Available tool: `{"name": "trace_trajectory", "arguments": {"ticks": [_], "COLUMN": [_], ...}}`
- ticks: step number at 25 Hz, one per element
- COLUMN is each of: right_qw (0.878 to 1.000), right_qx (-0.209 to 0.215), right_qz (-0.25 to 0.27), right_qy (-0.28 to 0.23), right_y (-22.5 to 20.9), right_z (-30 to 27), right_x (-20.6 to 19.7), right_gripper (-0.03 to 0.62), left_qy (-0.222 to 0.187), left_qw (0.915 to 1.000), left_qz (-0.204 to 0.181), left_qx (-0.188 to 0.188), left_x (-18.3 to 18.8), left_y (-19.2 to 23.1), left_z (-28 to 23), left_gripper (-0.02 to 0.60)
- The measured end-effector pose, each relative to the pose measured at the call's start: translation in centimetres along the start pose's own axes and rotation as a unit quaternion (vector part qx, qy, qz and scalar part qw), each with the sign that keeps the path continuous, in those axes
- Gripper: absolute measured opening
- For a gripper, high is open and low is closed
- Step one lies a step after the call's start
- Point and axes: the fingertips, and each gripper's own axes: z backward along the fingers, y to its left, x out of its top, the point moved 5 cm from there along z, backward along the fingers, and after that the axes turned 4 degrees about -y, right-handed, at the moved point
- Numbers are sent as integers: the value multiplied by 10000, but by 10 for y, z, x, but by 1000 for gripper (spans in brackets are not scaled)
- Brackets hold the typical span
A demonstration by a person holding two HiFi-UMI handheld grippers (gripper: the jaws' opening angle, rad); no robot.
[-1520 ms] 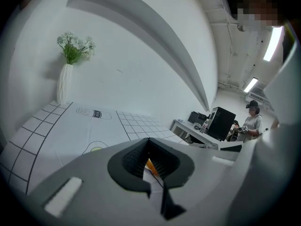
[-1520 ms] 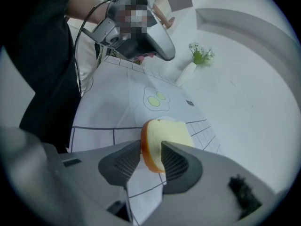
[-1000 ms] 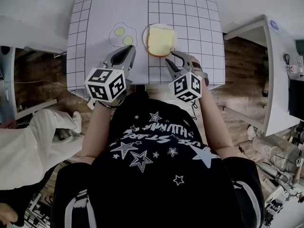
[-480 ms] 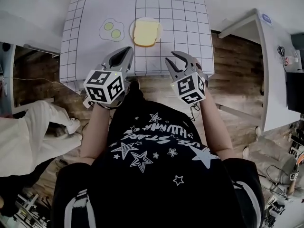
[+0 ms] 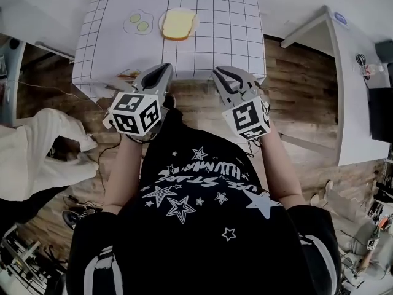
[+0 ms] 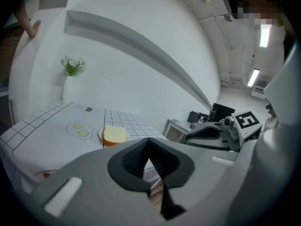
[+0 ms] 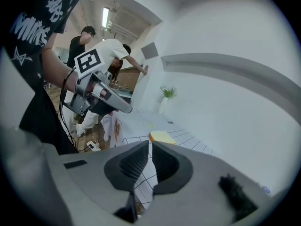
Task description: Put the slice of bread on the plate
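Bread [image 5: 178,23] is lying flat on the plate [image 5: 161,26], which is sitting toward the far side of the table [image 5: 236,42]. The table's white covering is showing a black grid and is draping over the near edge. A printed fried-egg drawing [image 5: 139,22] is lying just left of the plate.

Both grippers are hovering off the near edge of the table, over the wooden floor [image 5: 295,97]. They are close to the person's chest and well apart from the bread. The left gripper [image 5: 164,68] is pointing toward the table with its jaws pressed together and nothing between them. The right gripper [image 5: 220,74] is closing, with a thin gap showing between its pads, and it is gripping nothing.

A white desk [image 5: 353,97] is standing to the right of the table, carrying a few small items. A person in white [image 5: 37,152] is showing at the left. A vase of flowers [image 6: 68,86] is standing near the table's far left corner, against the white wall.
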Motion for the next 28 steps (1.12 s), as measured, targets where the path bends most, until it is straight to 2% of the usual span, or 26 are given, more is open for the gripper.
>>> {"name": "trace_trajectory", "arguments": {"ticks": [8, 12, 17, 22, 28], "right_qw": [9983, 9965, 9960, 9946, 9940], "right_qx": [48, 15, 57, 160, 62], "right_qz": [-428, -711, -805, -950, -1013], "right_qy": [-387, -438, -375, -380, -415], "right_y": [11, 14, 27, 44, 68], "right_z": [37, 51, 61, 67, 68], "right_x": [-4, -7, -9, -6, 15], "right_gripper": [15, 14, 14, 14, 14], "left_qy": [143, 264, 245, 156, -36], "left_qw": [9993, 9993, 9995, 9993, 9988], "left_qz": [142, 72, 81, 120, 163], "left_qx": [321, 251, 177, 303, 467], "left_x": [-22, -23, -22, -26, -33], "left_y": [-33, -47, -58, -56, -44], "left_z": [26, 29, 32, 50, 98], "left_gripper": [9, 9, 9, 9, 9]}}
